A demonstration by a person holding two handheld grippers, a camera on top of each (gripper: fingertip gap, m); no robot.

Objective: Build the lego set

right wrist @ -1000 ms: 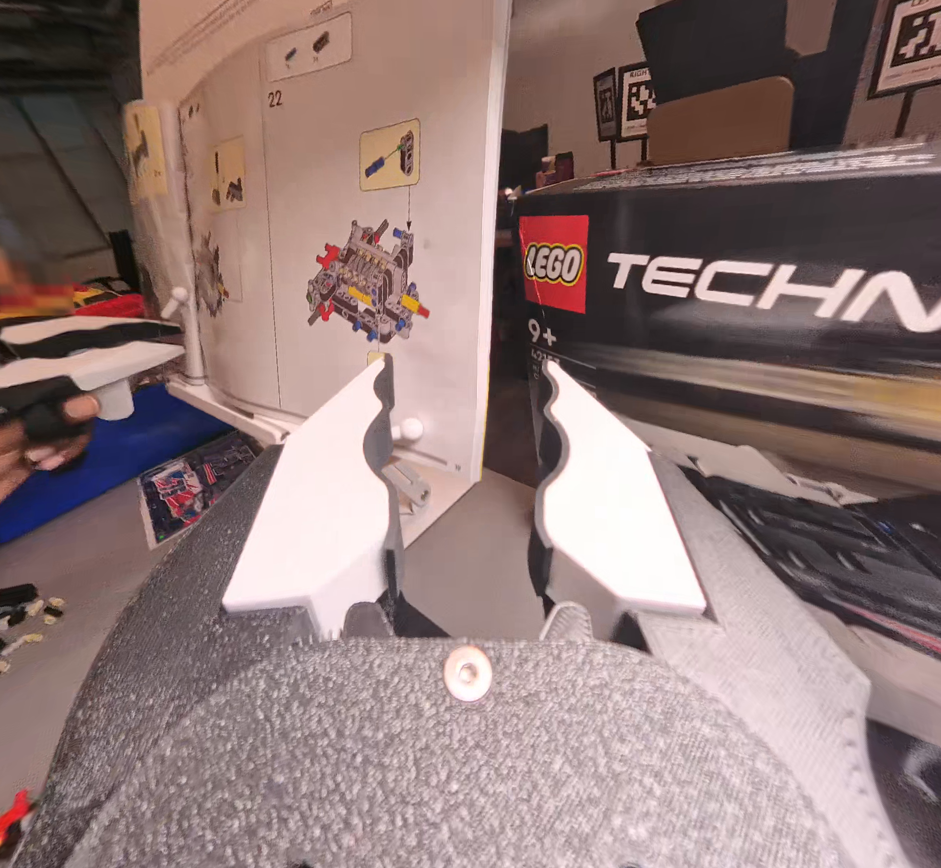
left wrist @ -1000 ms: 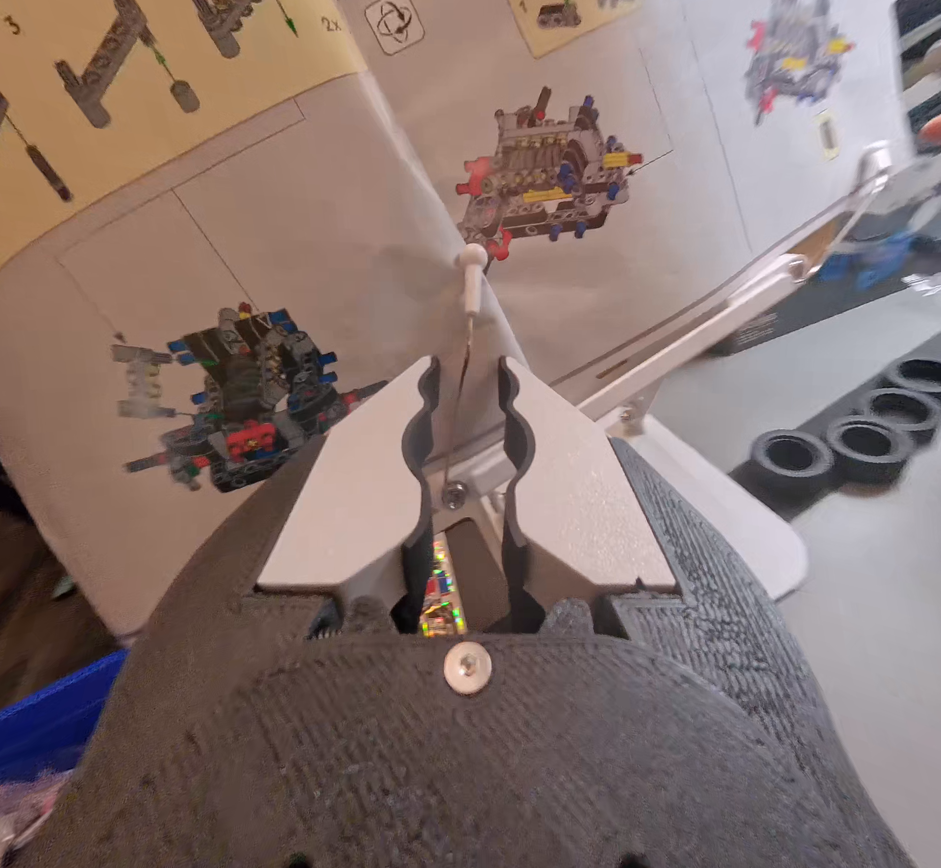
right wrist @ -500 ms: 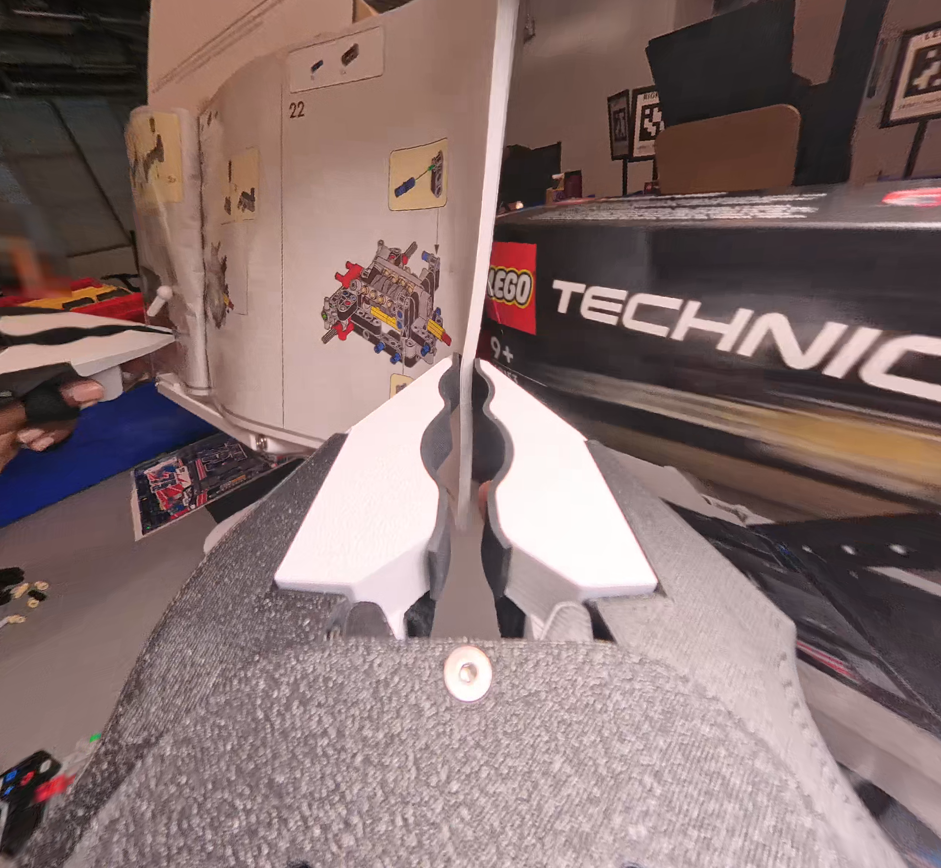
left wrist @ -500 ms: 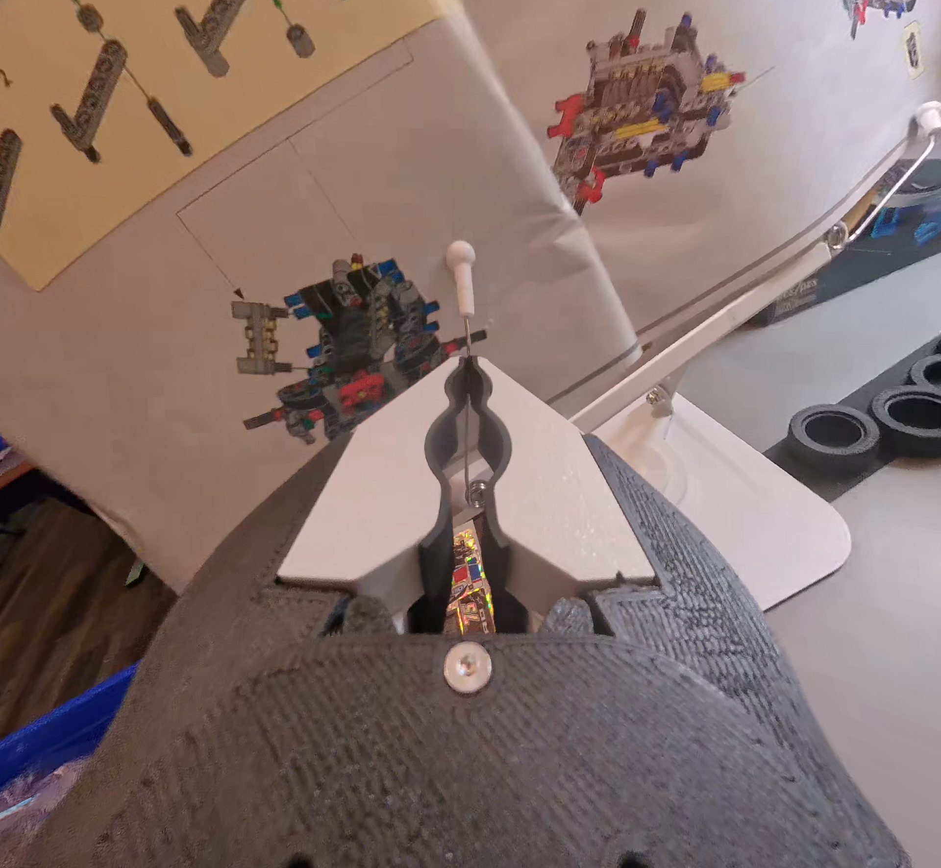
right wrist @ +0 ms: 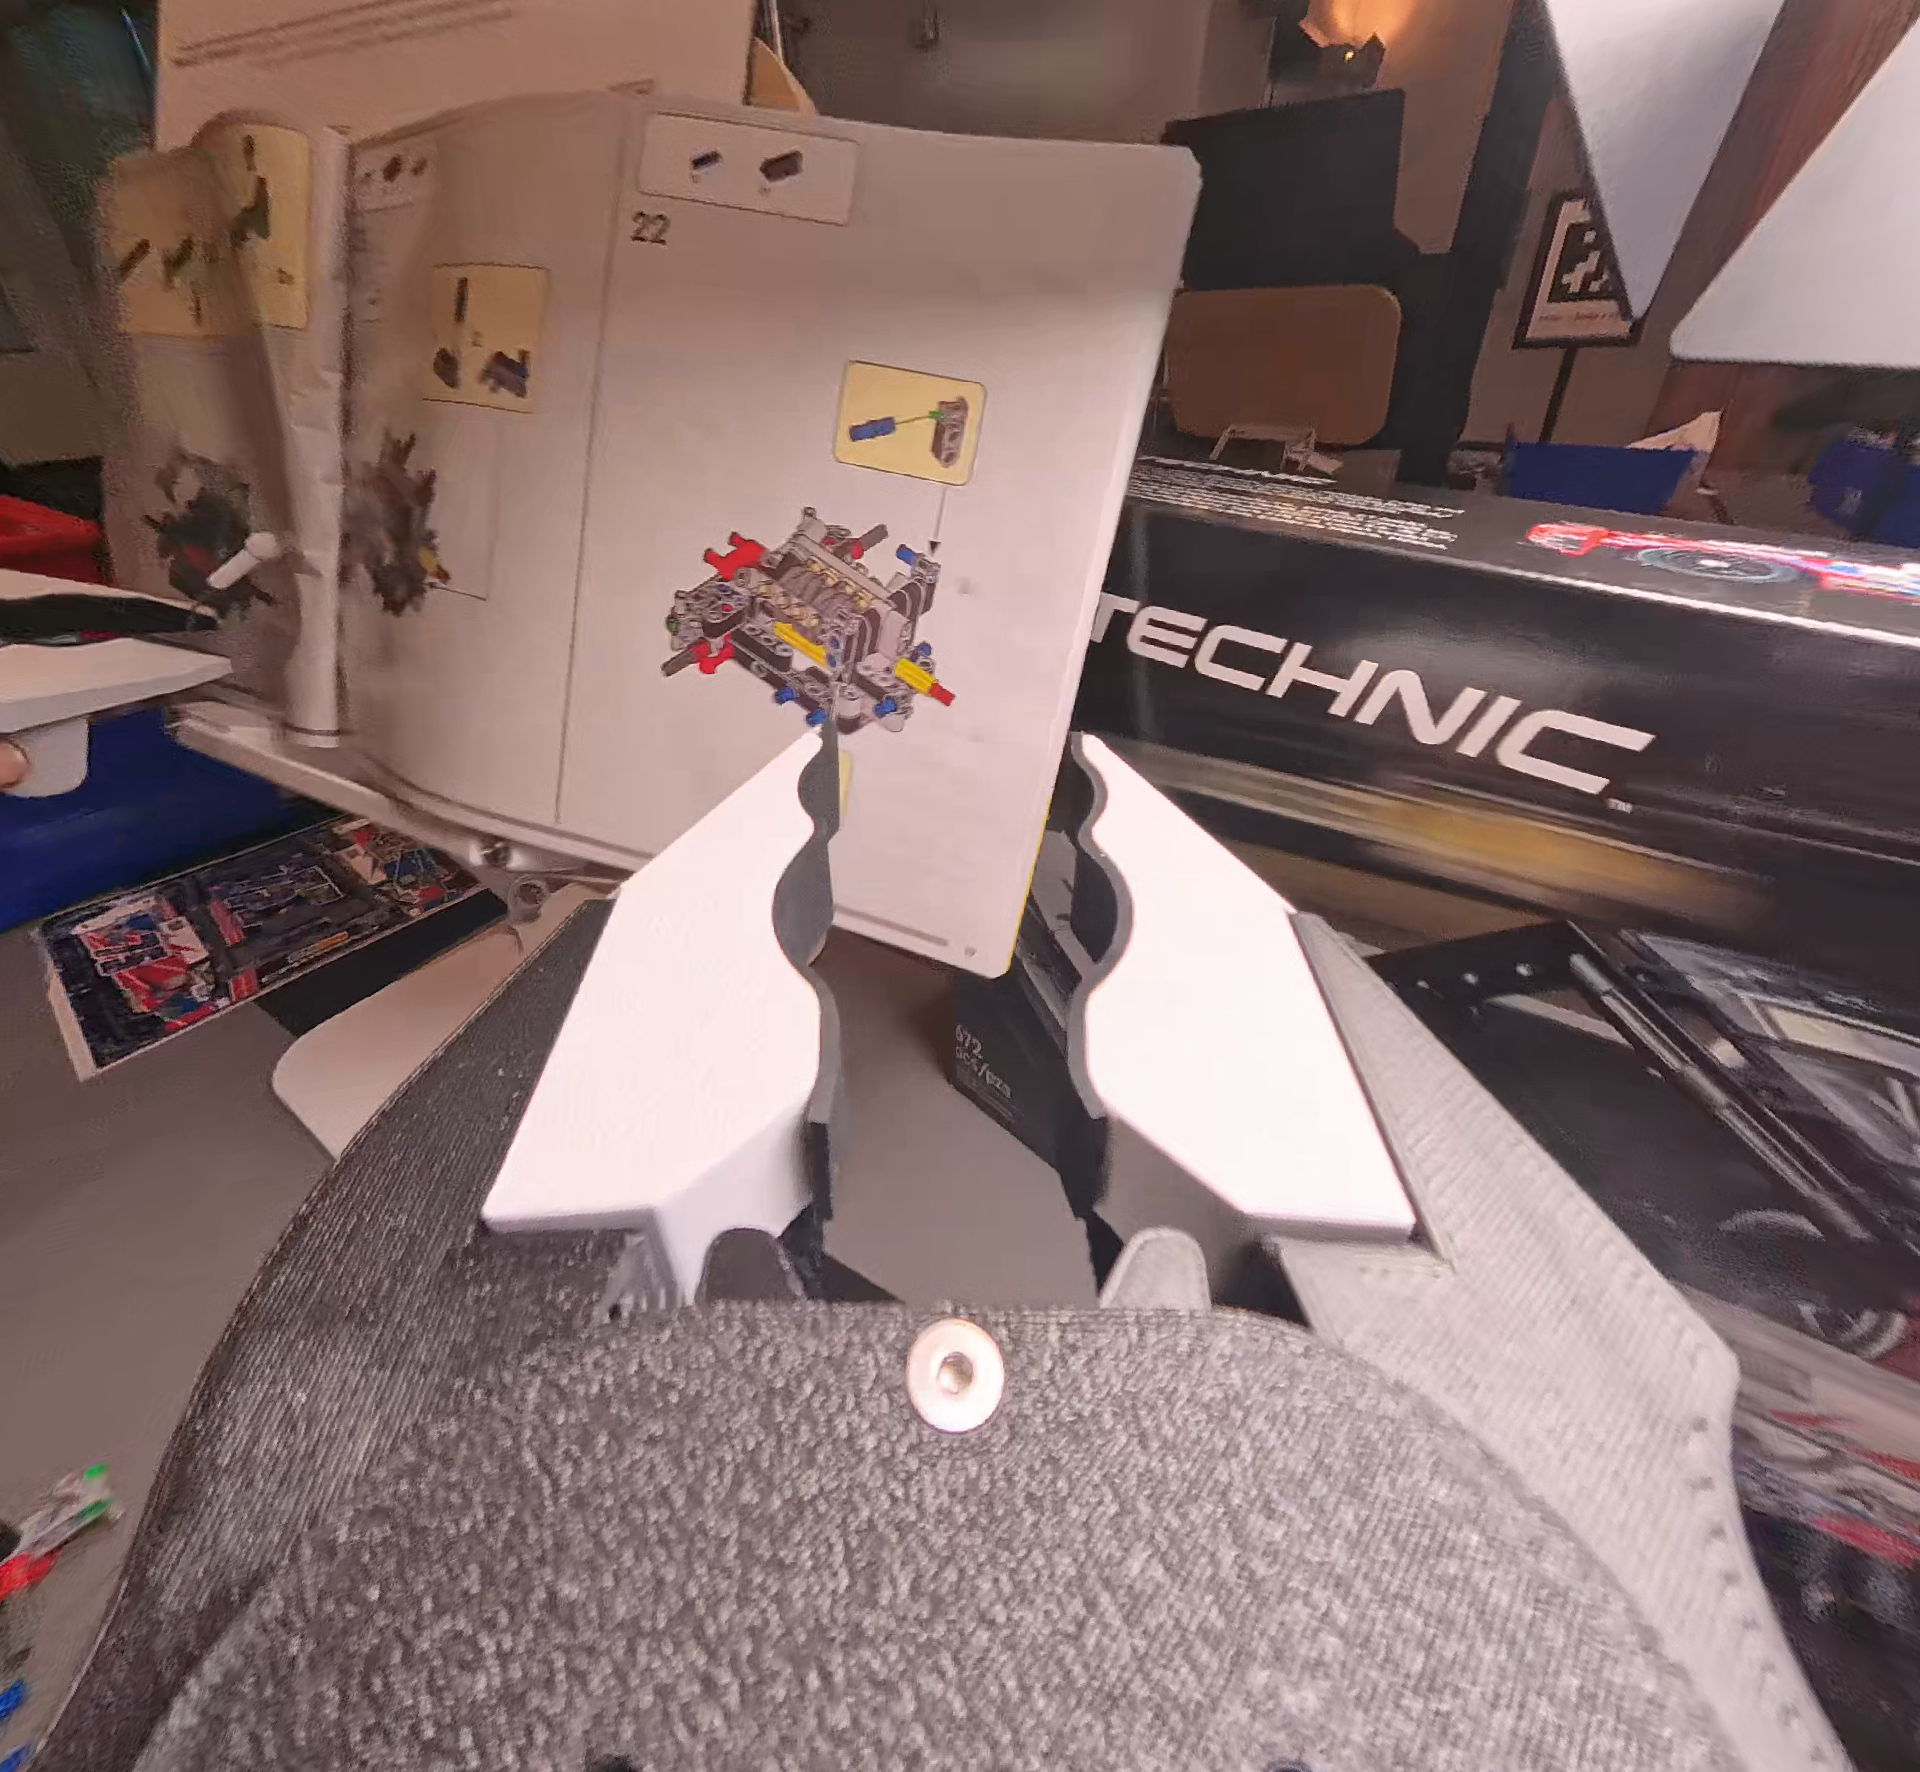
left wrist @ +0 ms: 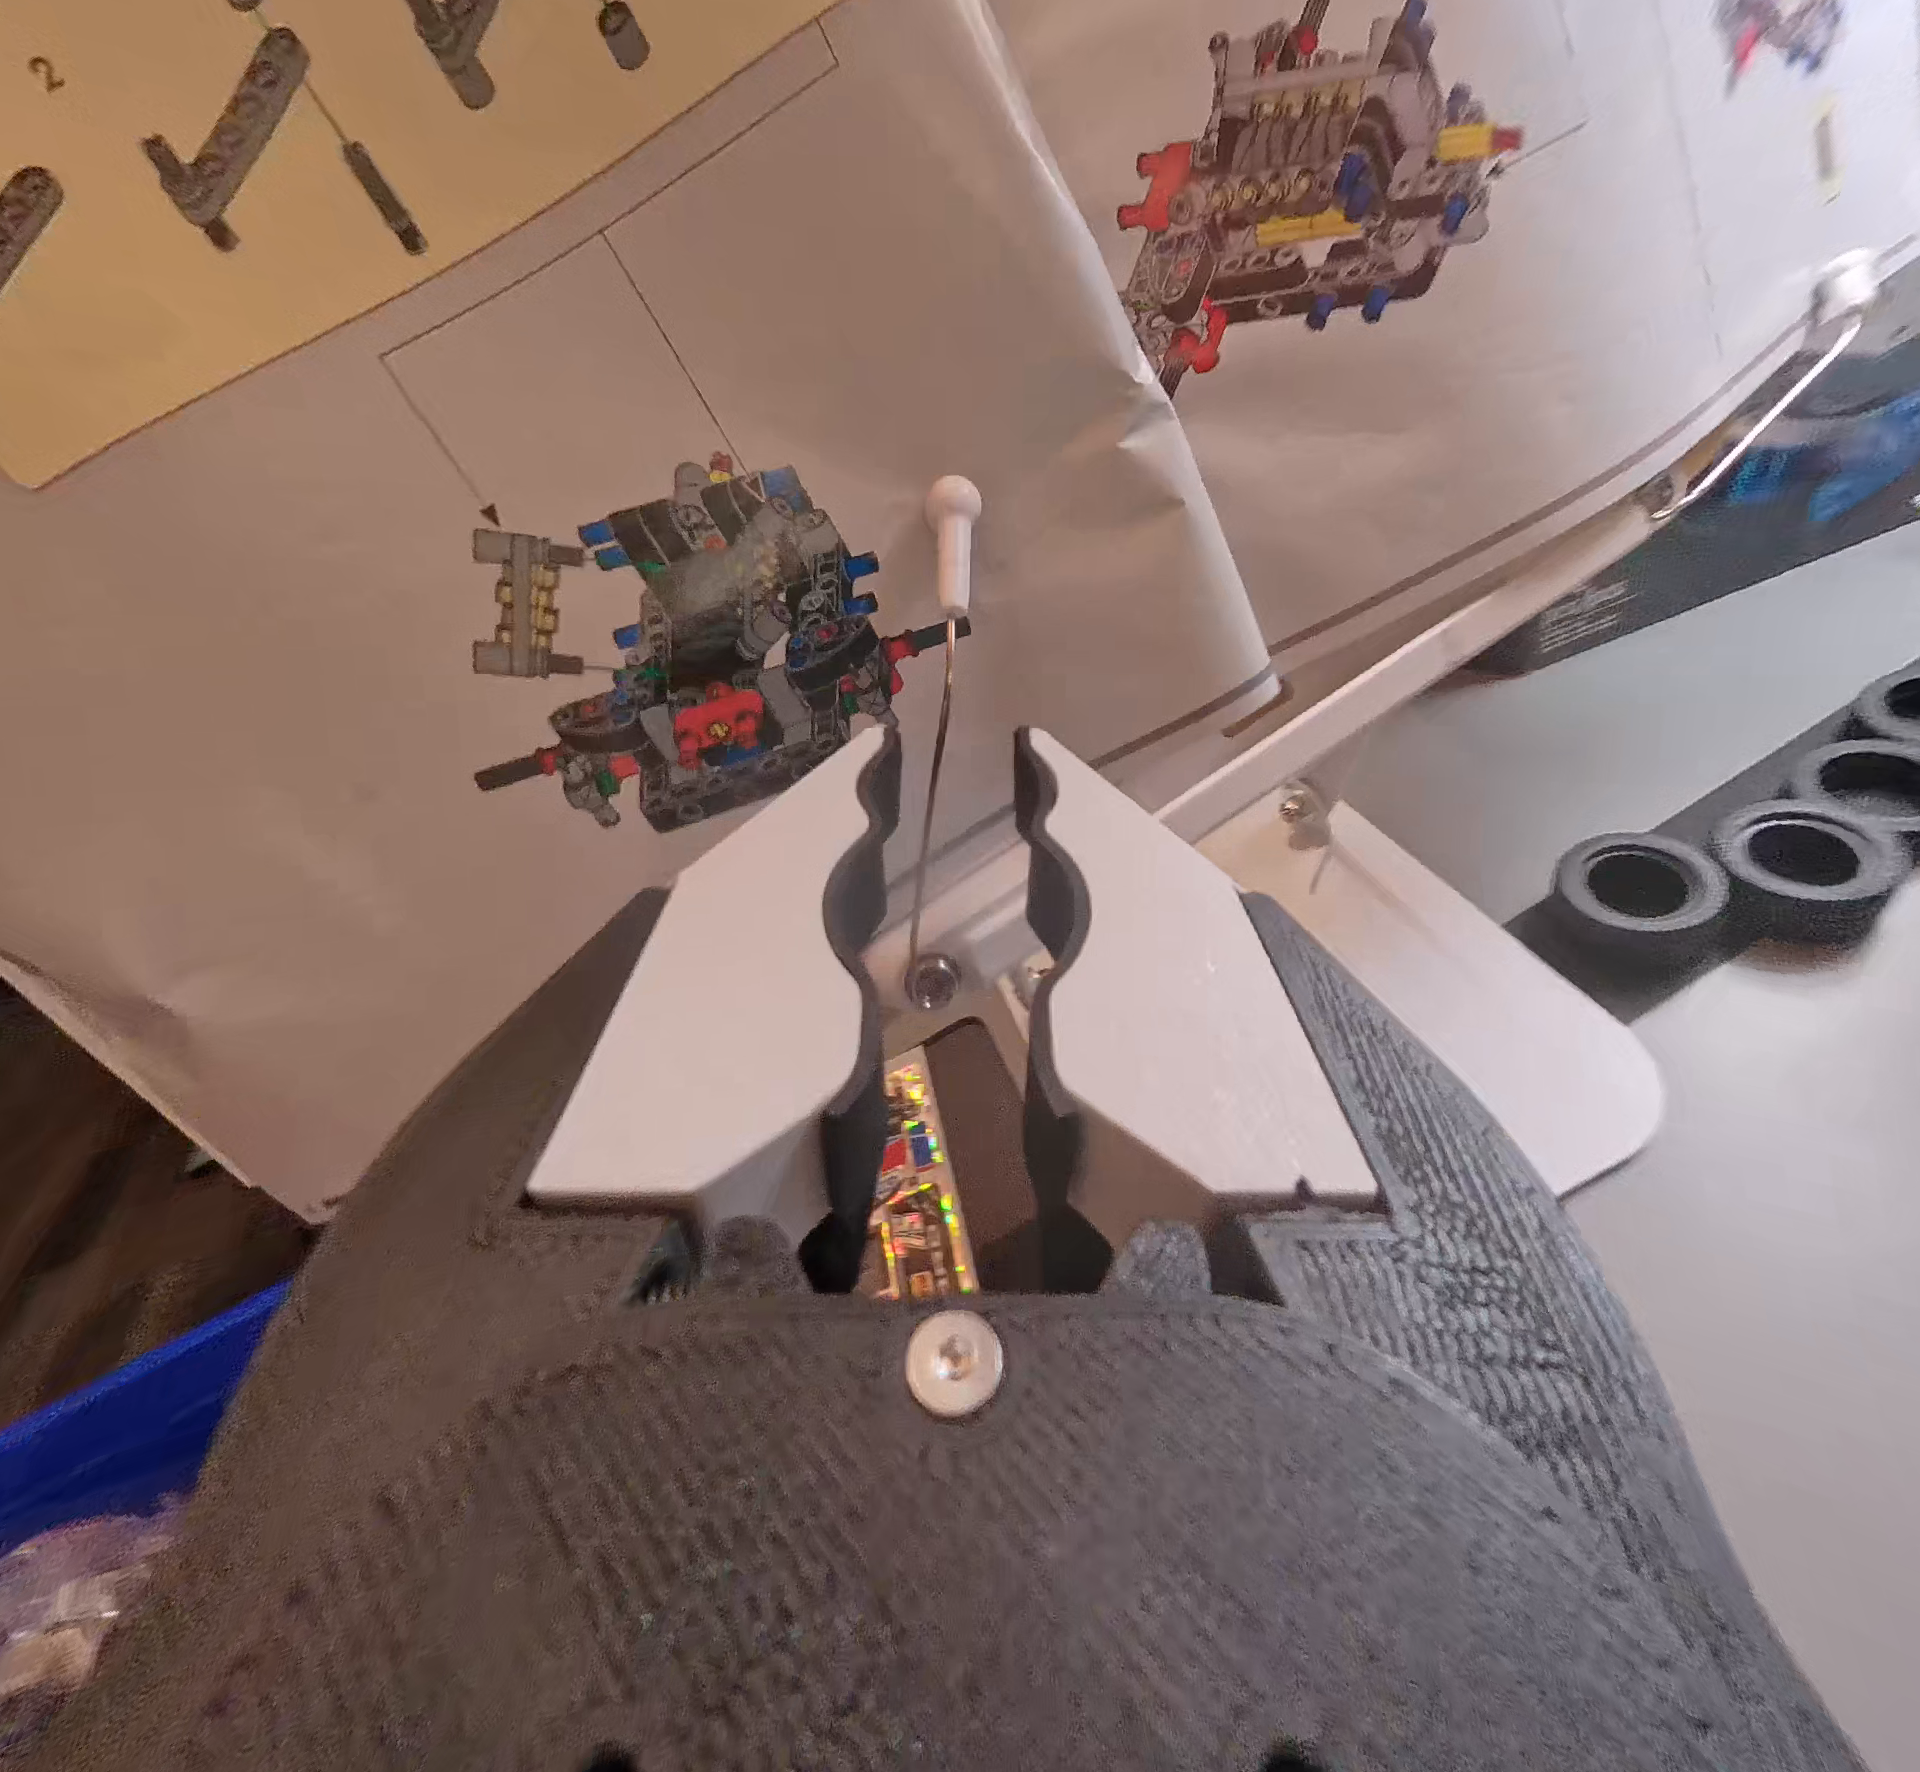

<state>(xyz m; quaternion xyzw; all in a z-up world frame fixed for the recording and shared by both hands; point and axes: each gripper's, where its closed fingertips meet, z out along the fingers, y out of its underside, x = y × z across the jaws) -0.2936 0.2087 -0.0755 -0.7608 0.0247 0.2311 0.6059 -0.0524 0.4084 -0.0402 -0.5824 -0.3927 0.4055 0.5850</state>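
The instruction booklet is propped upright on a white book stand at the far side of the counter, with the set's black box lying just behind it to the right. No built model is seen in either view; only four black rubber tyres are seen on a dark mat at the right.

The left tool is held partly open, its jaws straddling the stand's thin wire page clip without touching it; nothing is gripped. The right tool is held wide open and empty, just in front of the loose right-hand page, whose lower corner stands free of the stand.

The step in hand is judged to be settling the pages. It would be done well if the loose page were pressed flat against the stand and the white-knobbed clip then swung over the paper, gripped low on the wire, where it is stiffest.

The paper is thin, matt and creased near the spine, so it is likely to spring back. The tool fingers are hard white plastic with scalloped dark pads. A glossy sticker sheet lies flat on the counter at the near left.
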